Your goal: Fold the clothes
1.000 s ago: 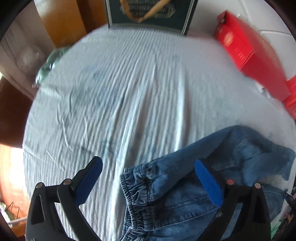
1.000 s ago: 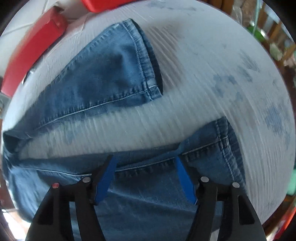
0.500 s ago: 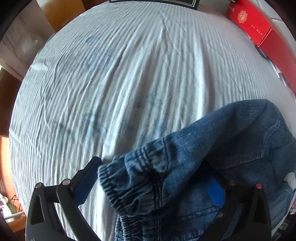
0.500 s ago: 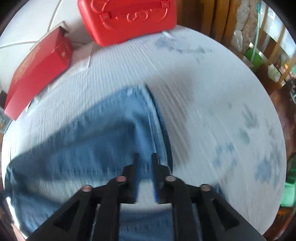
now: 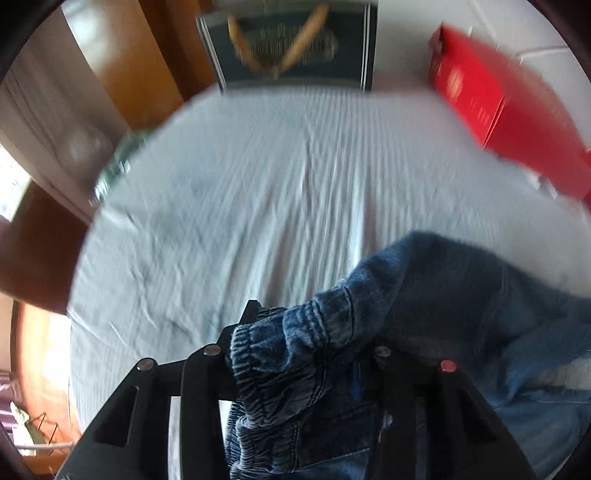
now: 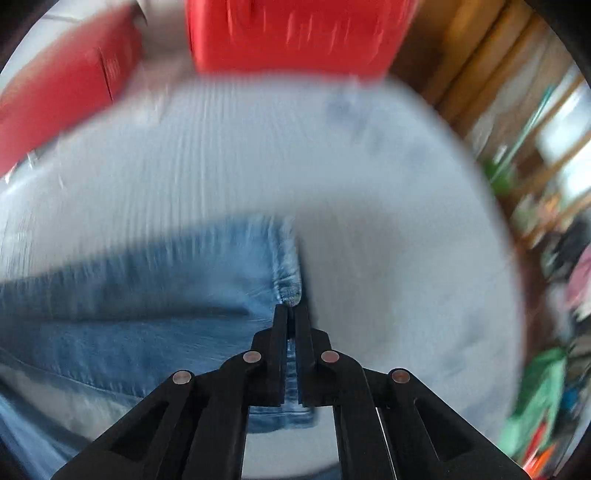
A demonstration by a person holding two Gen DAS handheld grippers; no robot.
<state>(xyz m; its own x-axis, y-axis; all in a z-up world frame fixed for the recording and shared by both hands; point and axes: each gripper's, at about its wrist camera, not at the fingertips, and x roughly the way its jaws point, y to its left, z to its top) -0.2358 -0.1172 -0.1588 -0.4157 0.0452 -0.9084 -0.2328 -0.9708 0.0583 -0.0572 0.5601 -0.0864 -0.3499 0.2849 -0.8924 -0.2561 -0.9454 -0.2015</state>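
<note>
Blue denim jeans point(image 5: 461, 295) lie on a round table under a pale striped cloth point(image 5: 258, 184). My left gripper point(image 5: 314, 332) is shut on the bunched elastic waistband point(image 5: 280, 350) and holds it lifted off the cloth. In the right wrist view my right gripper point(image 6: 291, 314) is shut on the hem of a jeans leg point(image 6: 288, 284), which hangs from the jaws; the rest of the leg point(image 6: 129, 314) trails to the left. Both views are motion-blurred.
A long red box point(image 5: 498, 110) and a dark framed board point(image 5: 291, 48) stand at the table's far edge. A red case point(image 6: 295, 33) and the red box point(image 6: 66, 96) show in the right wrist view. Wooden furniture point(image 6: 480, 74) and clutter lie beyond the right edge.
My left gripper closed on the waistband and lifted it. My right gripper, open a second ago over the leg hem, closed on it and raised it; both views tilted up towards the far edge.
</note>
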